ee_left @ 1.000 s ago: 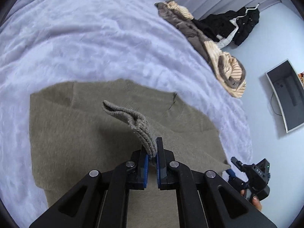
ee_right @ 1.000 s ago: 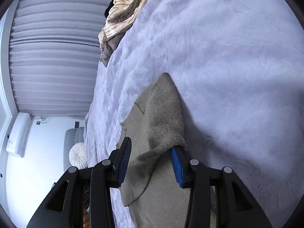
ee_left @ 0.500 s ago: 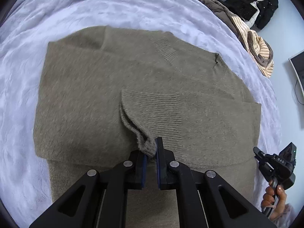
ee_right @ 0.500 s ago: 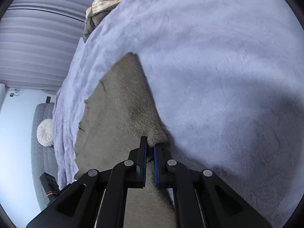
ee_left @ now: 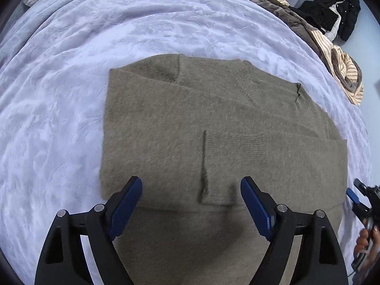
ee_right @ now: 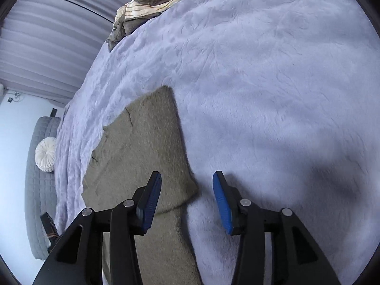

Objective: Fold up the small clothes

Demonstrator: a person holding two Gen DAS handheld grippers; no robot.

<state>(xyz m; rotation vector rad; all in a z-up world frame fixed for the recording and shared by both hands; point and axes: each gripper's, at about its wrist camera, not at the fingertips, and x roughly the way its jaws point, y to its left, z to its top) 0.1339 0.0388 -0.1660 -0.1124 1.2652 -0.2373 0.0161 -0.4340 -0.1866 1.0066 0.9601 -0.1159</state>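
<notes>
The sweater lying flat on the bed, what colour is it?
The sweater is a plain olive-brown knit, clearest in the left wrist view.

Lavender bedspread; striped clothes heap at edge; black garment; round cushion.

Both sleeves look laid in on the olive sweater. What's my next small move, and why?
Probably lift both grippers clear. The left gripper and right gripper are opening with nothing pinched, and the cuff lies flat on the sweater. Then take the hem for the crosswise fold.
</notes>
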